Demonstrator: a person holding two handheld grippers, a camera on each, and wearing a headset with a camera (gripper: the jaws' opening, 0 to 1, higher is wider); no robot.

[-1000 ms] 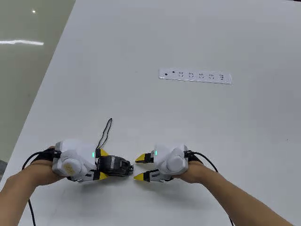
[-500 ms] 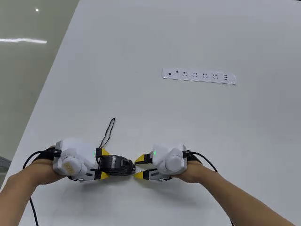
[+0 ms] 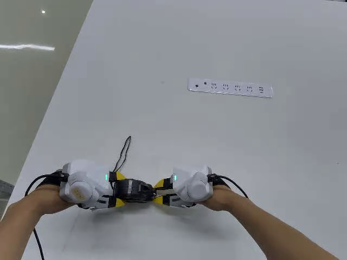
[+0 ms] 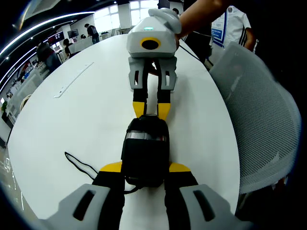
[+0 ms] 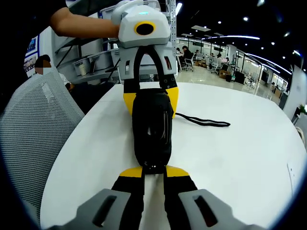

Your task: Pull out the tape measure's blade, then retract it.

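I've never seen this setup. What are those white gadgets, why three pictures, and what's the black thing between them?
No robot here: a person holds a white two-jaw gripper with yellow tips in each hand. One picture comes from a headset camera looking down; the round ones from cameras on the grippers. The left gripper clamps a black tape measure on the white table. The right gripper straddles its front end; whether it grips is unclear. A black cord loop and a white power strip lie beyond.

Open-plan office or lab floor. Long white worktable, power strip at 1 o'clock. Mesh chair alongside. Desks, swivel chairs, recessed ceiling lights beyond.
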